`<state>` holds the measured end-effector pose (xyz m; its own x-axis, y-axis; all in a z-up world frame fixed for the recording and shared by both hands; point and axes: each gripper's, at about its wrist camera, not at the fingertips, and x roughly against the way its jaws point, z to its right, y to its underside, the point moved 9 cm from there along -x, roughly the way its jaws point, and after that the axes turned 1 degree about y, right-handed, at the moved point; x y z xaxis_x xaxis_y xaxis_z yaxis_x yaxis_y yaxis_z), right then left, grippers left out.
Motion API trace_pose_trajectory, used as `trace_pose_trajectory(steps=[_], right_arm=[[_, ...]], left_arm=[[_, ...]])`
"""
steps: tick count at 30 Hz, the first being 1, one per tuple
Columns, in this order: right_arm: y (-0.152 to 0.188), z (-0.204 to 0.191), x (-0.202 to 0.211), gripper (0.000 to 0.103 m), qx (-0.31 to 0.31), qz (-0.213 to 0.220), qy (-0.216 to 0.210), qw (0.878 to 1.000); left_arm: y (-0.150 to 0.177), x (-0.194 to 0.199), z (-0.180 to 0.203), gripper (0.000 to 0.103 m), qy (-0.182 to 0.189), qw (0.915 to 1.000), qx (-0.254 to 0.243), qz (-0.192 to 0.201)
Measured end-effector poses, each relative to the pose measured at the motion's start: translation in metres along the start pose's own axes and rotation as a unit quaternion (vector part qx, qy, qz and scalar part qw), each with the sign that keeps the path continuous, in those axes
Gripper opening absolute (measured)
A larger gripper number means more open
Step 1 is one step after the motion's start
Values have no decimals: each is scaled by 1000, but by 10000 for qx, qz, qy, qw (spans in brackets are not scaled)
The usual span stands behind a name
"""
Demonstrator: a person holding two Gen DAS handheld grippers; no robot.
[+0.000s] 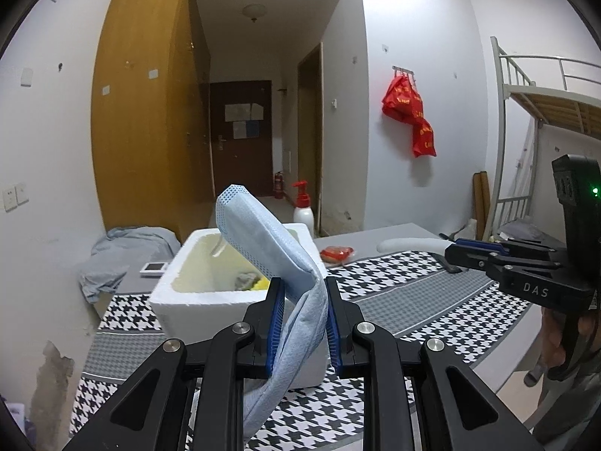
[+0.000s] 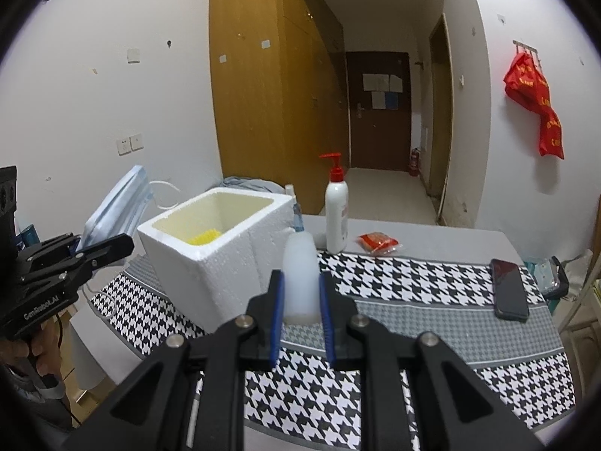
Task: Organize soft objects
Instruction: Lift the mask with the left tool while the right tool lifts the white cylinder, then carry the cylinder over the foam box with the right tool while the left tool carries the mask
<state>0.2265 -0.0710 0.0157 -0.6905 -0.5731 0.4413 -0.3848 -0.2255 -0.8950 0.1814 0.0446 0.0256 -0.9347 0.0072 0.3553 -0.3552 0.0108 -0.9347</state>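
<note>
A folded stack of blue face masks [image 1: 274, 248] is pinched in the left gripper [image 1: 300, 300] above the white foam box [image 1: 195, 289], while the right gripper [image 2: 300, 300] is closed on a translucent bottle [image 2: 300, 274] beside that box.

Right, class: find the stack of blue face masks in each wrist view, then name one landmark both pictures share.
Left wrist view: the blue face masks stand at centre, rising from between the left tool's pads.
Right wrist view: the masks are at the left edge, left of the box.
Shared landmark: the white foam box on the houndstooth cloth.
</note>
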Motion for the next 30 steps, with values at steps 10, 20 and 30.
trace_pose_trajectory(steps=[10,20,30], right_arm=[[-15,-4,3,22,60,193,-75,9998],[-27,-9,-3,21,103,290,-149,9994],[-41,-23,-11,21,136,396,-321,9986]], left_arm=[[-6,4,-18,22,-231,9996,80,108],[-8,1,-35,22,-406,9990,191,91],[-12,1,-53,22,-597,9978,273,129]])
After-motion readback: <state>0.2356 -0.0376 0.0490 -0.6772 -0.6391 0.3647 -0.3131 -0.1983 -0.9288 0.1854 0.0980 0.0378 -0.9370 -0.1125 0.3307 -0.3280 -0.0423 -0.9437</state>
